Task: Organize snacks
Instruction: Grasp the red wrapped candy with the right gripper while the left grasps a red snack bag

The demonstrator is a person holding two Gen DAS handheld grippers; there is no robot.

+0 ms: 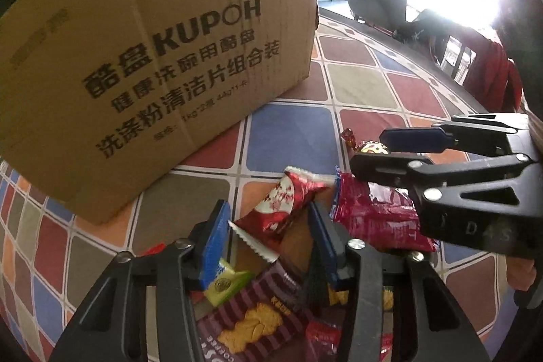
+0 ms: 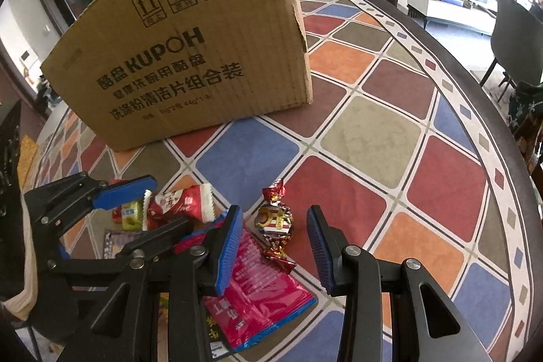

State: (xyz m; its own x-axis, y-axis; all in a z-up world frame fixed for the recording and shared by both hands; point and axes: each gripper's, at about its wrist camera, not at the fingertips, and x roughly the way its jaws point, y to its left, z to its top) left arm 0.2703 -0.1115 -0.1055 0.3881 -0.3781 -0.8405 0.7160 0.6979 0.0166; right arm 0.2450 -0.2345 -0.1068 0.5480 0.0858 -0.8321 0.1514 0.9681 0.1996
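Observation:
A red-and-white snack packet [image 1: 281, 209] lies tilted on a pile of snacks. My left gripper [image 1: 268, 207] is open and points down over the packet, one blue pad right at each side of it. In the right wrist view that same packet [image 2: 180, 202] sits between the left gripper's fingers [image 2: 125, 189]. A foil-wrapped candy [image 2: 275, 221] with twisted ends lies on the tablecloth. My right gripper [image 2: 274, 210] is open around it, with a gap showing on both sides. The candy [image 1: 370, 147] and right gripper [image 1: 368, 151] also show at the right of the left wrist view.
A tall cardboard box [image 2: 190, 56] stands on the checked tablecloth [image 2: 373, 131] just behind the snacks. A pink packet [image 2: 264, 287], a brown biscuit packet [image 1: 244, 321] and a small green sweet [image 1: 227, 285] lie in the pile. The table's dark rim [image 2: 475, 97] curves along the right, with chairs beyond.

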